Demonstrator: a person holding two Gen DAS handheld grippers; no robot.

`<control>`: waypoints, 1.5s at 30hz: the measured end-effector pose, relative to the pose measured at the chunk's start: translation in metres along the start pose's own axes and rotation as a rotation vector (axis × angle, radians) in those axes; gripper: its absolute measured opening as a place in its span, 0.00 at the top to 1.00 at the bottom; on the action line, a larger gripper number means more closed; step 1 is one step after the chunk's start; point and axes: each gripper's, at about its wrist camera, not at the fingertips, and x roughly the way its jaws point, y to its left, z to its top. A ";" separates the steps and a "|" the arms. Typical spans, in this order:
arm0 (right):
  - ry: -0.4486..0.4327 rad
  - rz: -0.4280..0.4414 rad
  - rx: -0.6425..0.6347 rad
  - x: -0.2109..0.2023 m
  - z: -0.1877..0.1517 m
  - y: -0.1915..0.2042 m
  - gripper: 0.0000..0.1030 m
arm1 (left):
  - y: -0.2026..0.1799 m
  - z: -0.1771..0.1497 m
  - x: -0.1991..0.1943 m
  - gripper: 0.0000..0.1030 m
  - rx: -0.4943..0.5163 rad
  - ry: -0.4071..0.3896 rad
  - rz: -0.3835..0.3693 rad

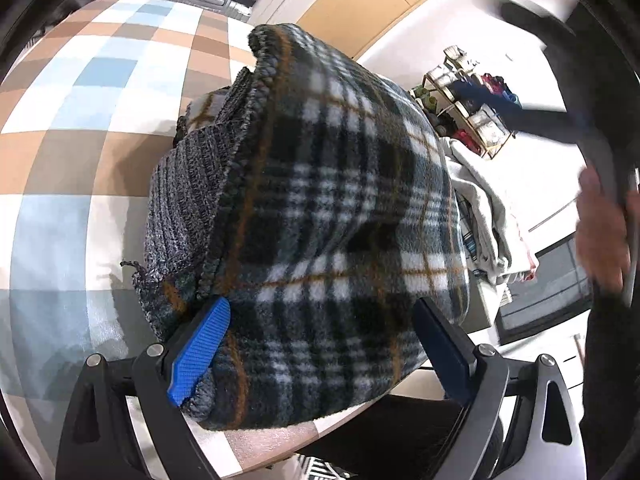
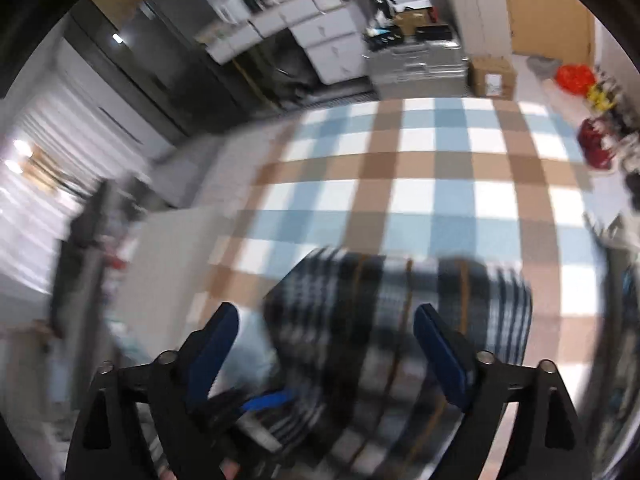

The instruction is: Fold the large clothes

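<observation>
plaid fleece (image 1: 344, 208) is bunched between the wide, released left hand-held gripper (image 1: 320, 344). right hand-held gripper (image 2: 326, 344) is released too; the fold could be undone if the tabletop (image 1: 80, 92) edge is slid over.

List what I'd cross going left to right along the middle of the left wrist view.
Checked tablecloth → grey knit garment → plaid fleece → pile of pale clothes → the person's hand at the right edge.
</observation>
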 end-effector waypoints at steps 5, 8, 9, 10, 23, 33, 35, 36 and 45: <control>0.124 -0.006 0.013 0.001 -0.061 -0.018 0.09 | 0.012 0.002 0.000 0.13 -0.042 -0.004 -0.025; 0.221 -0.121 -0.024 0.032 -0.088 -0.026 0.09 | 0.015 -0.005 0.002 0.13 -0.043 -0.006 -0.026; 0.217 -0.145 -0.041 0.039 -0.094 -0.026 0.08 | 0.014 -0.006 0.002 0.13 -0.041 -0.006 -0.027; 0.217 -0.178 -0.057 0.049 -0.098 -0.025 0.07 | 0.014 -0.006 0.002 0.13 -0.038 -0.006 -0.030; 0.086 -0.042 0.047 0.049 -0.087 -0.025 0.05 | 0.011 -0.007 0.004 0.13 -0.048 -0.004 -0.017; -0.009 -0.247 -0.072 0.032 -0.002 0.010 0.54 | -0.003 -0.013 0.008 0.13 0.019 -0.002 0.076; 0.037 -0.314 -0.105 0.054 0.003 0.010 0.55 | -0.006 -0.014 0.009 0.13 0.039 -0.004 0.092; 0.053 -0.349 -0.129 0.067 0.006 0.012 0.55 | -0.006 -0.014 0.009 0.13 0.044 -0.005 0.096; 0.090 -0.382 -0.119 0.093 -0.014 -0.022 0.54 | 0.000 -0.007 0.010 0.13 -0.008 0.003 0.073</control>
